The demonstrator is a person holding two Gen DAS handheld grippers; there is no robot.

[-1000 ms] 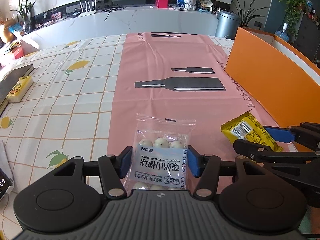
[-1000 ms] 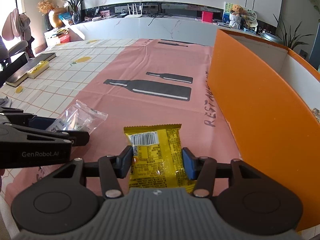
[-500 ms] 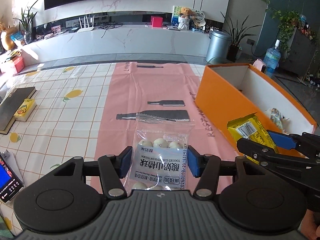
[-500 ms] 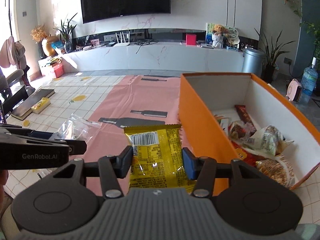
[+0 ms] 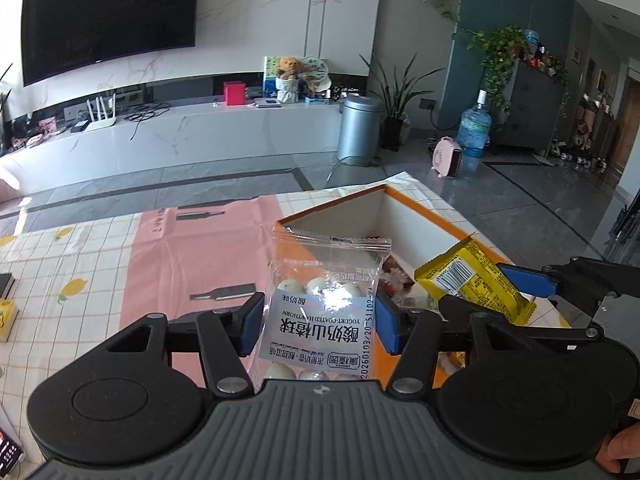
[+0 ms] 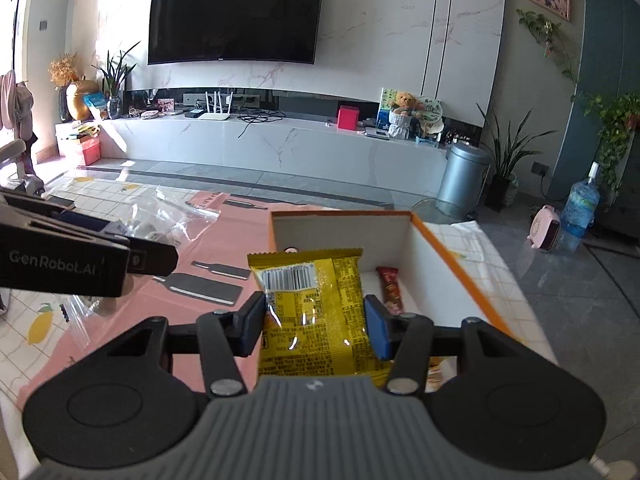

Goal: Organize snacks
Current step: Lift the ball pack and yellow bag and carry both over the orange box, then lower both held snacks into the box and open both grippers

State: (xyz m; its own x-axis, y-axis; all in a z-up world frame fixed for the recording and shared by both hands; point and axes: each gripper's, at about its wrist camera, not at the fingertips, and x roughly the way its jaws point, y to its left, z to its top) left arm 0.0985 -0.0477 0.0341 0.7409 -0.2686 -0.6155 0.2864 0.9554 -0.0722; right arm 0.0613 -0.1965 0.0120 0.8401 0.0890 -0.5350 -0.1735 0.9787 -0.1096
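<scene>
My left gripper (image 5: 320, 328) is shut on a clear bag of white yogurt-coated balls (image 5: 324, 304) and holds it up above the near-left wall of the orange box (image 5: 404, 204). My right gripper (image 6: 315, 328) is shut on a yellow snack packet (image 6: 316, 316) and holds it over the box's (image 6: 448, 256) near end. The yellow packet also shows in the left wrist view (image 5: 472, 280), and the clear bag in the right wrist view (image 6: 164, 224). Several snacks lie in the box, among them a red bar (image 6: 390, 286).
The table wears a pink cloth with black bottle prints (image 5: 200, 264) over a white checked cloth with lemons (image 5: 72, 288). A yellow item (image 5: 6, 316) lies at the left edge. Beyond the table are grey floor, a bin (image 5: 358, 128) and a TV counter.
Both grippers have risen and moved forward and right with their snacks. They went from low beside the box's outer wall to above the box, whose inside now shows.
</scene>
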